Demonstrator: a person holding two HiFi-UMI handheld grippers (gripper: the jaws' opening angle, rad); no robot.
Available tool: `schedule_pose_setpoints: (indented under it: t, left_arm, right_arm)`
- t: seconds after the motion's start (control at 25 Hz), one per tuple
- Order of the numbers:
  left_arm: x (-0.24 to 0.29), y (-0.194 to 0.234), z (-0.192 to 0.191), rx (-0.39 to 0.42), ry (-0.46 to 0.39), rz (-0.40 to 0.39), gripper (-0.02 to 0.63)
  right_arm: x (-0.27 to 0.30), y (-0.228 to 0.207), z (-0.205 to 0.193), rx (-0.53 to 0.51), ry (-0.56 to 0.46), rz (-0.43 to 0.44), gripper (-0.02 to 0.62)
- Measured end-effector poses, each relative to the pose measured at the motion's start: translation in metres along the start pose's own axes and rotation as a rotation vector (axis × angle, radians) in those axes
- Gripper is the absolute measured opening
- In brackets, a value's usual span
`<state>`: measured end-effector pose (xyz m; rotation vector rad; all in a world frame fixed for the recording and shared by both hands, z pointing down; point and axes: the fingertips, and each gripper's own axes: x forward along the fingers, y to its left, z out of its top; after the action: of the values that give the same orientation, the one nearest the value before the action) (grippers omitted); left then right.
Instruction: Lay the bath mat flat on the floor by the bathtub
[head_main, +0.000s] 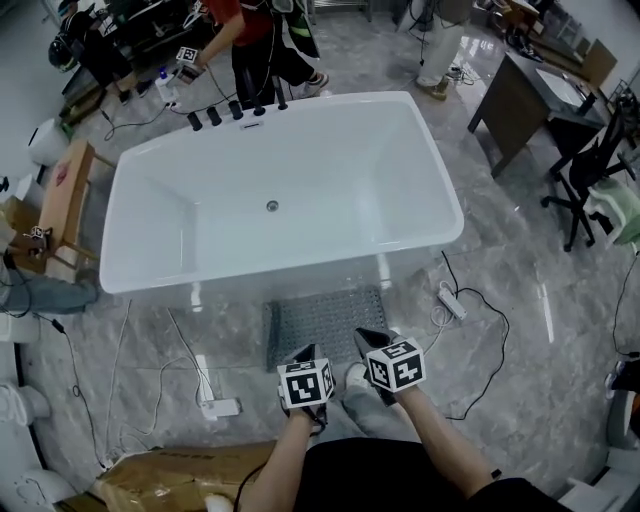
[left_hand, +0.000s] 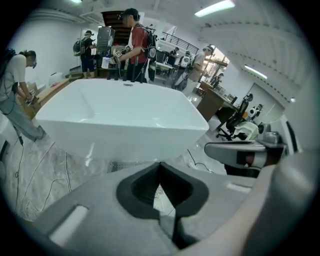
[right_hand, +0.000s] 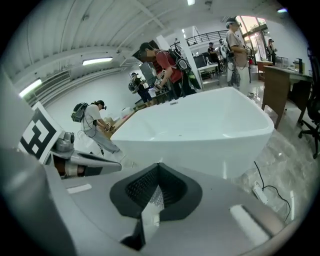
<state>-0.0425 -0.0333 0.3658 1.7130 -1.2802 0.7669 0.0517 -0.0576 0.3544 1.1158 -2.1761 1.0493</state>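
Observation:
The grey bath mat (head_main: 325, 318) lies spread flat on the marble floor, right against the near side of the white bathtub (head_main: 440, 185). In the head view both grippers hover over the mat's near edge, apart from it: my left gripper (head_main: 303, 354) and my right gripper (head_main: 372, 340), each with its marker cube toward me. Both are shut with nothing held. The left gripper view shows my left gripper (left_hand: 160, 164) with tips touching, the bathtub (left_hand: 120, 115) ahead and a sliver of mat (left_hand: 131, 165) below it. My right gripper (right_hand: 159, 165) also faces the bathtub (right_hand: 200, 130).
A white power strip (head_main: 451, 300) with a black cable lies right of the mat; another (head_main: 220, 407) lies at the left. A cardboard box (head_main: 170, 480) sits near my feet. Beyond stand a wooden bench (head_main: 65, 200), a desk (head_main: 520, 95), an office chair (head_main: 590, 180) and people (head_main: 260, 50).

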Motion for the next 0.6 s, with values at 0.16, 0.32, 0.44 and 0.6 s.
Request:
schedule_pose_setpoints:
  t: [0.16, 0.32, 0.44, 0.6]
  left_arm:
    - [-0.014, -0.024, 0.04, 0.037, -0.065, -0.025, 0.006]
    - [-0.028, -0.041, 0.076, 0.04, -0.112, -0.052, 0.005]
    - [-0.052, -0.046, 0.1, 0.066, -0.165, -0.07, 0.006]
    - [-0.089, -0.044, 0.141, 0.09, -0.246, -0.076, 0.006]
  right_arm:
    - [-0.019, 0.002, 0.043, -0.057, -0.073, 0.001, 0.003]
    - [-0.037, 0.005, 0.079, -0.128, -0.143, -0.009, 0.003]
    - [-0.055, 0.015, 0.104, -0.169, -0.187, -0.023, 0.003]
    - [-0.079, 0.026, 0.153, -0.232, -0.256, -0.043, 0.003]
